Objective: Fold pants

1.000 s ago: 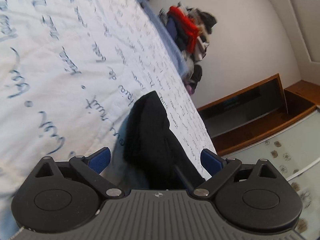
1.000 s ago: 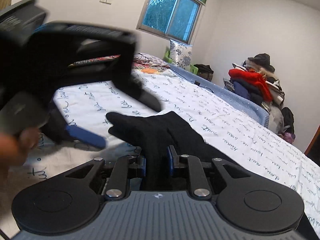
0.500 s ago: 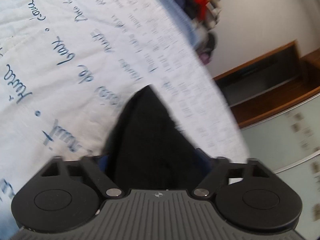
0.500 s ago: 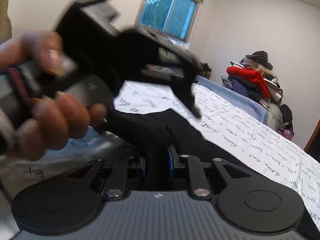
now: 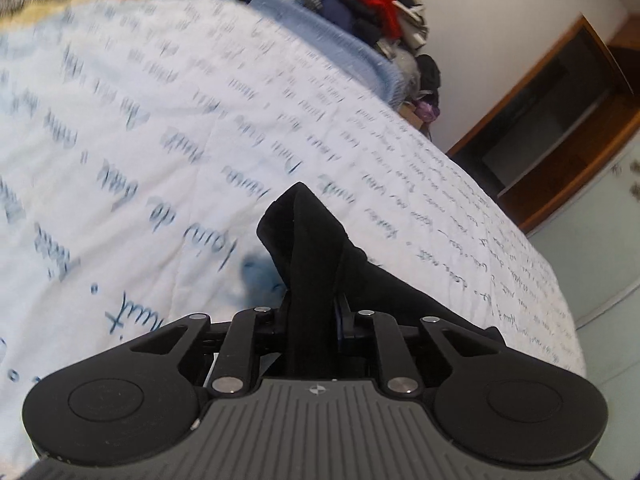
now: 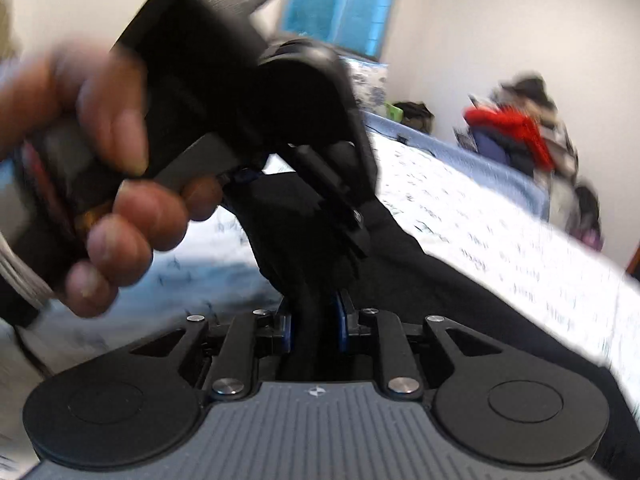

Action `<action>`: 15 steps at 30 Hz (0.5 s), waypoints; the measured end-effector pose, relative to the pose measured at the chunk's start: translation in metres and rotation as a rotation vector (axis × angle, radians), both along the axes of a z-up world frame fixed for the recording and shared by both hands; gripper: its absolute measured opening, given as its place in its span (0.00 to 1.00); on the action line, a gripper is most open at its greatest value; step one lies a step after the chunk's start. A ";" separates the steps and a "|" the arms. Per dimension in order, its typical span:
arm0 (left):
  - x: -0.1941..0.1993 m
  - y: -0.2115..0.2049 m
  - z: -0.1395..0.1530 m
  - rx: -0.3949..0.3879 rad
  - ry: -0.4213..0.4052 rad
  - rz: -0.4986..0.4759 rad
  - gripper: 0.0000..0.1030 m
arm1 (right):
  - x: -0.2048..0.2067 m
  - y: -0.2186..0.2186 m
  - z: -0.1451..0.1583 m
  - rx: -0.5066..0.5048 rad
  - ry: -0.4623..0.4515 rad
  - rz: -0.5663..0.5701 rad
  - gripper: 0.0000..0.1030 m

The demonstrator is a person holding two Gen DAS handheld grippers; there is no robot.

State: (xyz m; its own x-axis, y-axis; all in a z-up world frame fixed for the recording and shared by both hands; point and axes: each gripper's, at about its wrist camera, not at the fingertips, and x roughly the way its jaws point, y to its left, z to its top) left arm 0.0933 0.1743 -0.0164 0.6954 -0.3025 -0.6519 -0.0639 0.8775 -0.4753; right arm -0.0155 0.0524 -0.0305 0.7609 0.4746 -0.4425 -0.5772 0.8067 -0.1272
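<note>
Left wrist view, item one: your left tool [image 5: 312, 316], fingers drawn together and clamped on a bunched fold of the black pants [image 5: 308, 240]. The cloth rises in a peak ahead of the fingers and trails off toward the bed's right edge, over the white bedspread [image 5: 160, 128] printed with blue script.

Item two: pile of clothes [image 5: 368, 12], red garment on top, past the bed's far edge against the wall. Wooden cabinet [image 5: 560, 120] beyond the bed's right side.

Right wrist view, item three: your right tool [image 6: 314, 320], blue pads [image 6: 286, 330] closed on another fold of the same pants [image 6: 460, 300], which spread dark across the near part of the bed. Your left hand [image 6: 120, 200], blurred, holds the left tool [image 6: 248, 184] just above and ahead, touching the cloth. Window [image 6: 340, 4] in the far wall.
</note>
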 end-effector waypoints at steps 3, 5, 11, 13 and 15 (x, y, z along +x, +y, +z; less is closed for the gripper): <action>0.002 -0.009 0.011 0.033 0.007 -0.010 0.18 | -0.011 -0.035 0.015 0.123 0.150 0.000 0.73; -0.001 -0.018 0.020 0.060 -0.001 -0.015 0.18 | -0.028 -0.070 0.021 0.225 0.197 0.017 0.79; -0.021 -0.067 0.057 0.116 -0.092 -0.088 0.17 | -0.054 -0.212 0.019 0.621 0.317 -0.198 0.79; -0.026 -0.086 0.064 0.125 -0.102 -0.113 0.17 | -0.047 -0.251 0.005 0.776 0.405 -0.292 0.80; -0.029 -0.106 0.067 0.151 -0.101 -0.137 0.17 | -0.032 -0.261 -0.017 0.789 0.556 -0.290 0.82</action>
